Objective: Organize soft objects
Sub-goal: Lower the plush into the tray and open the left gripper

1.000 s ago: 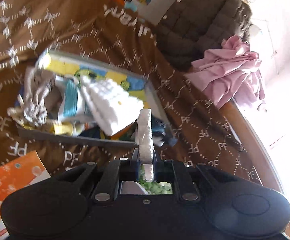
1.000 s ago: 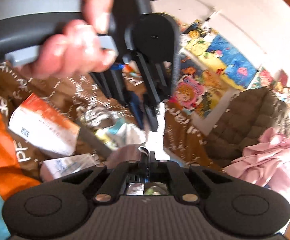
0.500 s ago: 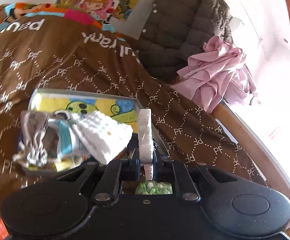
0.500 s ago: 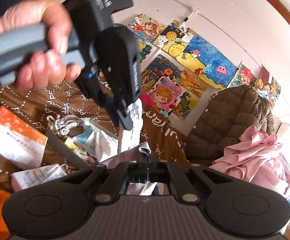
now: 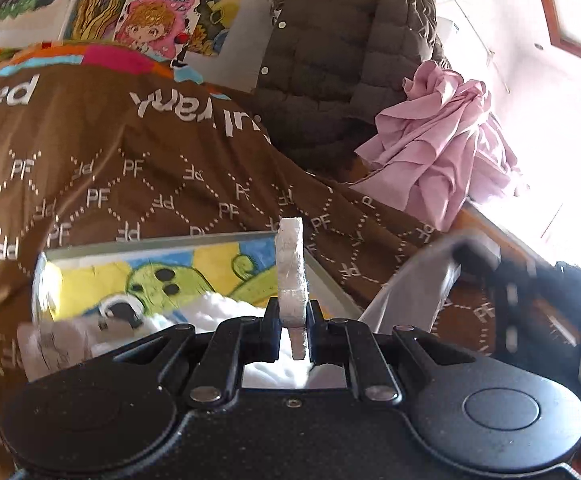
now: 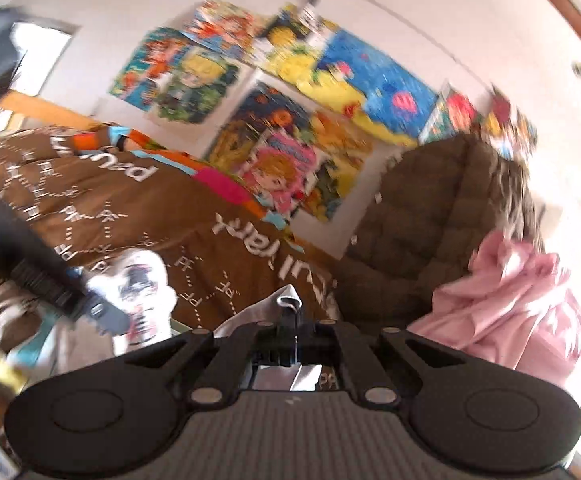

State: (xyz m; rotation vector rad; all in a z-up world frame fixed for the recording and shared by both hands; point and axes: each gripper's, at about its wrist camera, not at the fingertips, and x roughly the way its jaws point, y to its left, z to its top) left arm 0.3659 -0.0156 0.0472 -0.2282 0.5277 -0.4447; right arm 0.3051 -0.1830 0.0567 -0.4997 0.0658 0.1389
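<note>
A white knitted piece (image 5: 290,276) stands upright, clenched in my left gripper (image 5: 293,320) above the cartoon-printed tray (image 5: 322,276); at 3 o'clock my right gripper (image 6: 289,312) pinches grey cloth (image 6: 250,316); brown blanket (image 5: 130,152) beyond, pink fabric (image 5: 442,152) at 2 o'clock.

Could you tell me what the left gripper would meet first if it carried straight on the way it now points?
Probably the far rim of the grey tray with its cartoon lining, then the brown PF-patterned blanket behind. The left gripper is shut on a white knitted piece that leads the way; depth is hard to judge.
</note>
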